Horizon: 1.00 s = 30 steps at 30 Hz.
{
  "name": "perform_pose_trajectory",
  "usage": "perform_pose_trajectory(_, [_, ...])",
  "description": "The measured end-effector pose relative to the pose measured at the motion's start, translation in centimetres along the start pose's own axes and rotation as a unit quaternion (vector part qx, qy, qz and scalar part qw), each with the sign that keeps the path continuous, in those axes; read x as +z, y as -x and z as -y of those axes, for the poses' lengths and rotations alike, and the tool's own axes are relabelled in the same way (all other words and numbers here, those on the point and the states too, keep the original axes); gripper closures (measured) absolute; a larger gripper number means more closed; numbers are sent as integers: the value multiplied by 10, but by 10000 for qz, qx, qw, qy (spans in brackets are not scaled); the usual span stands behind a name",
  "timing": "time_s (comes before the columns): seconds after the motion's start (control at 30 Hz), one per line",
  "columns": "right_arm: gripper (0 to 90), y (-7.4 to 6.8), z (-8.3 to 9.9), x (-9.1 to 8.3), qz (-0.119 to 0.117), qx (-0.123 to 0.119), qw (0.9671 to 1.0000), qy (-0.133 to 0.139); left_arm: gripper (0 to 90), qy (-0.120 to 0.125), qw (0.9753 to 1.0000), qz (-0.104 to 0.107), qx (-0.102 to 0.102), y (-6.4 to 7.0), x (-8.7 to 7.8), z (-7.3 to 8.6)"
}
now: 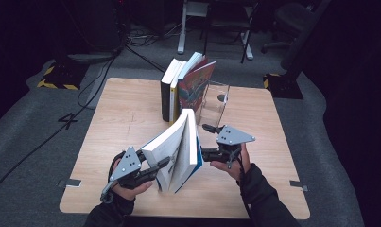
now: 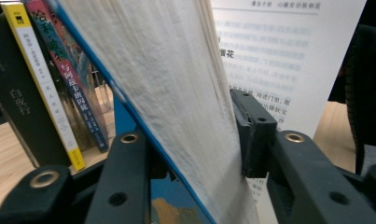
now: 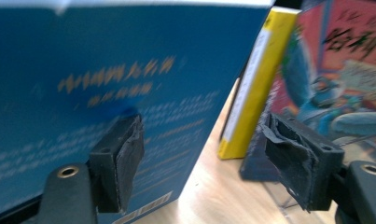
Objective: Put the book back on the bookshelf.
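Two grippers: both work on one blue-covered book (image 1: pixel 178 151), standing half open on its lower edge at lower centre of the high view, on the wooden table (image 1: pixel 131 109).
Left gripper (image 1: pixel 150 169): clenched on a thick wad of the book's pages; in the left gripper view the jaws press the page block from both sides.
Right gripper (image 1: pixel 208 153): released, jaws spread; one pad (image 3: pixel 125 158) sits against the blue back cover, the other stands free.
Row behind: upright books (image 1: pixel 178 90) at upper centre, beside a clear bookend (image 1: pixel 215 101).
Risk, slip: the pages may slide from the clamp, since paper alone is held, not the spine.
Risk, tear: the book's weight hanging on those leaves could crease them.
Risk, knock: swinging the book toward the leaning row could topple it.
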State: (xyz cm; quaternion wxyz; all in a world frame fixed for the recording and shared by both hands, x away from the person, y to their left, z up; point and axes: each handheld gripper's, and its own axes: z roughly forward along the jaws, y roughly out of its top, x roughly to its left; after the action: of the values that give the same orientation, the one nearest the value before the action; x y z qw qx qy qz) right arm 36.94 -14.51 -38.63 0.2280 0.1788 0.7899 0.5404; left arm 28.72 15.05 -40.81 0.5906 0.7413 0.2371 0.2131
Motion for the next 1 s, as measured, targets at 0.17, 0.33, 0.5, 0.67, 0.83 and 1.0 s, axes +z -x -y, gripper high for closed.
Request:
perform_pose_trajectory(0.17, [283,-15,8,3,-318,-56,9995,-38,574,-240,9996,-147,-39,5,4,8])
perform_pose_trajectory(0.33, [284,-23,12,4,-560,1,9984,45,574,-341,9991,-155,-184,4,7,12])
perform_pose_trajectory(0.5, [286,-25,8,1,-669,-25,9976,181,588,-399,9983,-50,-415,3,9,16])
perform_pose_trajectory(0.67, [285,-23,6,-1,-736,29,9970,246,698,-236,9940,535,-925,-10,13,22])
perform_pose_trajectory(0.83, [234,-21,5,-10,-690,105,9968,379,720,-122,9906,994,-927,-9,30,20])
perform_pose_trajectory(1.0, [232,-11,7,-27,-560,154,9976,374,718,-36,9870,1329,-901,-8,45,16])
